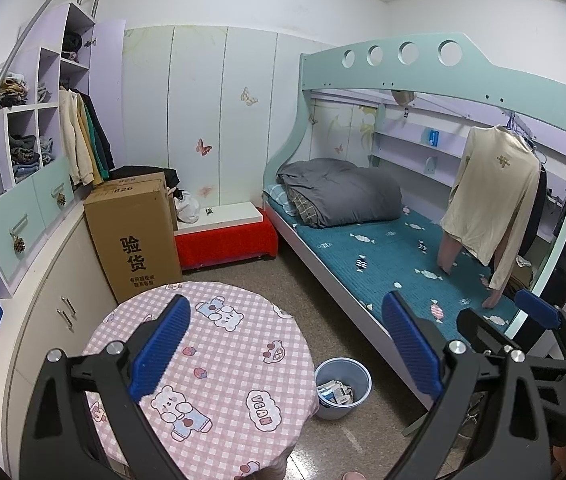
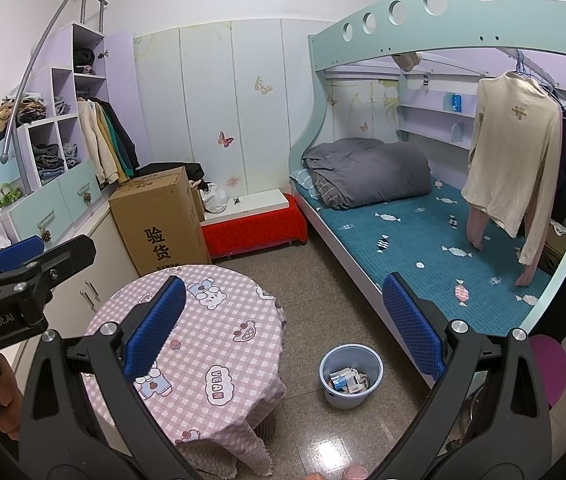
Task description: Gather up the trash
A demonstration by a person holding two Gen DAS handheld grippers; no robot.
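Left wrist view: the left gripper (image 1: 287, 344) is spread wide with nothing between its blue pads, held above the round counter (image 1: 219, 360) with its pink checked cloth. The right wrist view shows the right gripper (image 2: 283, 328) just as wide and empty, level with it on the right.

The only trash I can make out lies inside the pale blue bin (image 1: 343, 387), which stands on the floor (image 1: 323, 296) between the counter and the bed (image 1: 395, 256). It holds a small heap of white and blue packets (image 2: 347, 380); their exact kind is too small to tell. The counter top looks bare, and I see no loose litter on the floor.

The bin sits below and ahead of both grippers, a little right of centre in each view. It falls inside the right gripper's span and lies on that side of the counter, so I judge the right arm the nearer one. The bin is round and upright with its mouth facing up, so a reach would come down from above.

The overhanging counter edge on the left and the bed frame on the right narrow the way down. A cardboard box (image 1: 133, 236) and a red bench (image 1: 225, 242) stand far back, well clear.
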